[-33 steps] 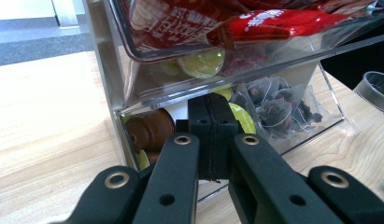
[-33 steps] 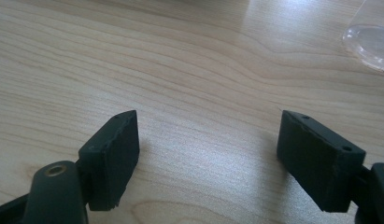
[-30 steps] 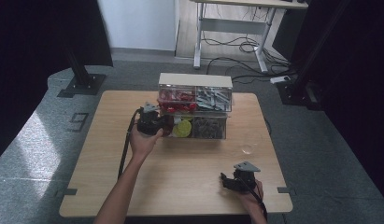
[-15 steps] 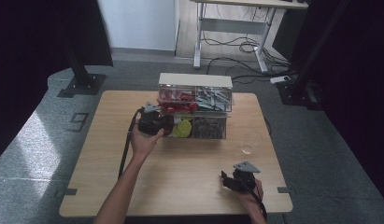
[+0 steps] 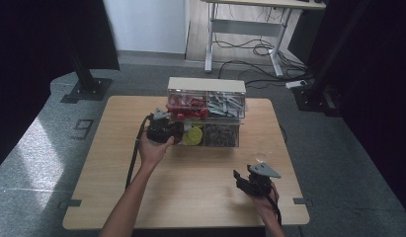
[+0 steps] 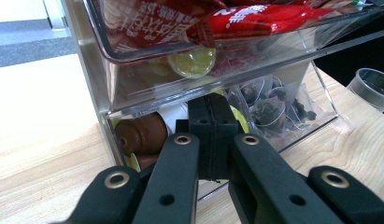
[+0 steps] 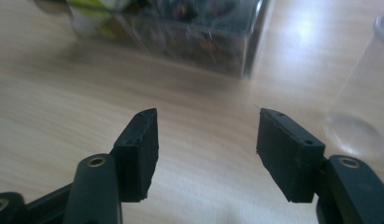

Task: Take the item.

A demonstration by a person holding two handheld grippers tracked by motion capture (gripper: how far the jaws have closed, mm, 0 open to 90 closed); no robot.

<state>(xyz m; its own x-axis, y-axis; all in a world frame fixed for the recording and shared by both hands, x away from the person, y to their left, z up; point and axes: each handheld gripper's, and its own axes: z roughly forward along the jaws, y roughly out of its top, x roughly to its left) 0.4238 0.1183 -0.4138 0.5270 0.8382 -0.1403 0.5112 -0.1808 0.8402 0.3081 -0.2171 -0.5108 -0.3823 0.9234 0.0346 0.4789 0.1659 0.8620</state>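
Observation:
A clear two-tier organizer (image 5: 206, 85) stands at the back of the wooden table (image 5: 200, 197). It holds red packets (image 6: 255, 18), brown capsules (image 6: 142, 133), yellow capsules (image 5: 193, 136) and tea bags (image 6: 273, 109). My left gripper (image 5: 177, 133) is at its lower left drawer; in the left gripper view its jaws (image 6: 213, 135) are pressed together against the drawer front (image 6: 133, 88). My right gripper (image 5: 242, 180) hovers over the table's front right. Its jaws (image 7: 206, 140) stand apart, have just been closing, and have only bare wood between them. It faces the organizer (image 7: 199, 42).
A clear plastic cup (image 5: 262, 157) stands on the table between the organizer and my right gripper, off to the right in the right gripper view (image 7: 362, 93) and the left gripper view (image 6: 372, 88). Dark stands and a desk frame lie beyond the table.
My right gripper has lifted a little off the table's front right. The left hand and gripper have stayed at the drawer.

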